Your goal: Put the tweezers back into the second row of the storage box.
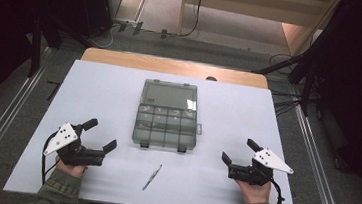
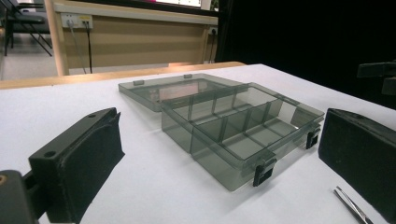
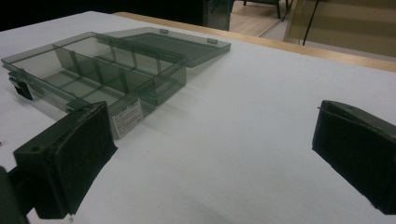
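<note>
At the table's near left, the left gripper [image 1: 99,134] is held in a hand [image 1: 70,166] with its jaws spread wide and nothing between them. At the middle of the white table [image 1: 110,90] a smoky clear compartment box [image 1: 166,126] is seen, its lid [image 1: 169,95] laid open flat behind it. Tweezers [image 1: 152,176] are seen lying just in front. At the near right, the right gripper [image 1: 237,150] is held likewise, jaws apart and empty.
</note>
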The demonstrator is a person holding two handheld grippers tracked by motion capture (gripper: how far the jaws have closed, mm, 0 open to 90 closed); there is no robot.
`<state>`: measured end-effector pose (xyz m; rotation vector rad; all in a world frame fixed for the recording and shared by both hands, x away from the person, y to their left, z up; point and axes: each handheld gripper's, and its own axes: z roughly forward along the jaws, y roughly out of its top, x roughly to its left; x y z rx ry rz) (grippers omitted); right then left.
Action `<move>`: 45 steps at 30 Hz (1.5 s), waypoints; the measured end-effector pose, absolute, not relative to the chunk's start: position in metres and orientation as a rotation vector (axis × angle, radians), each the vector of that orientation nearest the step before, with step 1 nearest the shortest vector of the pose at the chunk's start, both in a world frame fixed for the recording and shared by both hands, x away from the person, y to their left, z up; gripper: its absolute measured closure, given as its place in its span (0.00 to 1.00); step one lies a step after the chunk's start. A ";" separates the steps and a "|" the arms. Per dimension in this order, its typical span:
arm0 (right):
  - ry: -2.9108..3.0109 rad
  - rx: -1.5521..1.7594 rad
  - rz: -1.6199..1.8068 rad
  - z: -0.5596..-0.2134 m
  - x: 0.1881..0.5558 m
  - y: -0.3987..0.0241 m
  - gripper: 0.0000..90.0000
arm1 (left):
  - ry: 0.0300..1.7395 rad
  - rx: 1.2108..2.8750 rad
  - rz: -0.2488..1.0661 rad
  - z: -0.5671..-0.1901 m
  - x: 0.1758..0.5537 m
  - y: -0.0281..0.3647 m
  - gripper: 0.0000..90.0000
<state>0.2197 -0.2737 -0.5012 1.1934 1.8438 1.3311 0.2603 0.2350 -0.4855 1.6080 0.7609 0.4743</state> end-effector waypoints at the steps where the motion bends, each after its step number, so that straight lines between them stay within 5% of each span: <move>1: 1.846 1.195 1.331 -0.501 0.220 -0.273 0.00 | 0.760 1.608 0.472 -0.485 0.260 0.235 0.00; 45: 2.042 1.148 1.334 -0.491 0.236 -0.241 0.00 | 0.761 1.615 0.477 -0.487 0.258 0.235 0.00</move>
